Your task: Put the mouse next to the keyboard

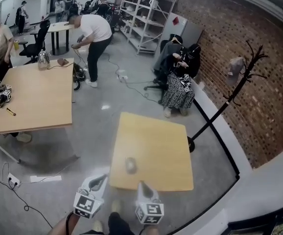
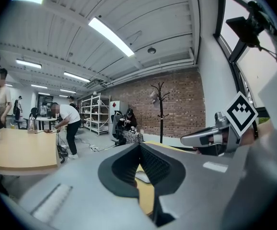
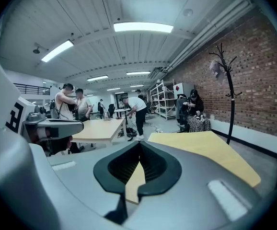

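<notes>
The left gripper [image 1: 100, 178] is hovering just off the near-left corner of the table [image 1: 156, 131], its jaws pressing together on nothing. To its right and slightly ahead, the mouse [image 1: 130, 165] is lying alone on the table near the front edge, its long axis seemingly running away from the person. The right gripper [image 1: 143, 184] is hanging just right of the mouse, its jaws likewise meeting and empty, and is looking the nearer of the 2. No keyboard is showing in any view.
</notes>
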### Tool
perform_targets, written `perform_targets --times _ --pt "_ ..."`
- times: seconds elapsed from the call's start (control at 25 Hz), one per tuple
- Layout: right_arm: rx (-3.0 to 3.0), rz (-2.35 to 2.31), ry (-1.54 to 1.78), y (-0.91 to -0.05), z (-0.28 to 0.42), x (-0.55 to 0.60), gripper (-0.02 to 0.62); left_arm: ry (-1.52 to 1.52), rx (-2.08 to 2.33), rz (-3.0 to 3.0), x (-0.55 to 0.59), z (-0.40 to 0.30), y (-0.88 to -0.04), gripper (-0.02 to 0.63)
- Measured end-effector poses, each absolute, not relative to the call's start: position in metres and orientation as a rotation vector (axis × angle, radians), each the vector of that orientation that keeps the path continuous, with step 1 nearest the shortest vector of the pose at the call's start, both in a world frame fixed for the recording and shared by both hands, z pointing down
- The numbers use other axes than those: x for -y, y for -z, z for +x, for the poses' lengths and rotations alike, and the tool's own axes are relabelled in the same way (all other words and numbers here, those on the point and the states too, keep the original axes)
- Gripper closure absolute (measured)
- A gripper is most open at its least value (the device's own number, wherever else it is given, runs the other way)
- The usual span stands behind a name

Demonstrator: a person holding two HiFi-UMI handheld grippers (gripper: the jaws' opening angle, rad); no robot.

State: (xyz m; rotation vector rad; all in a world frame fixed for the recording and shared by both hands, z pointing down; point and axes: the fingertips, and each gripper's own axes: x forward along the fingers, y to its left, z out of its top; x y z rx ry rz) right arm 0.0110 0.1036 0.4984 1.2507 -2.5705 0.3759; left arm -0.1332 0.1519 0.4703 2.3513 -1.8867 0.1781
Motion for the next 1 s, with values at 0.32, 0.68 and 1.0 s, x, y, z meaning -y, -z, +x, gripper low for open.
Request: perform_targets --times 0.32,0.68,1.0 --pt "2.565 1.196 -0.390 -0.510 0.011 -0.034 0.581 -0.187 1.905 2.292 -0.089 -0.136 -0.481 0.607" --pt "2.565 1.105 -0.445 -0.530 0.003 0.017 0.581 -0.214 1.920 2.213 -0.040 -0.134 -0.500 0.607" --pt "2.548 0.982 -0.503 -0.566 -0.009 0.039 0.581 -0.252 1.937 2.092 -0.018 -0.138 -0.537 0.606"
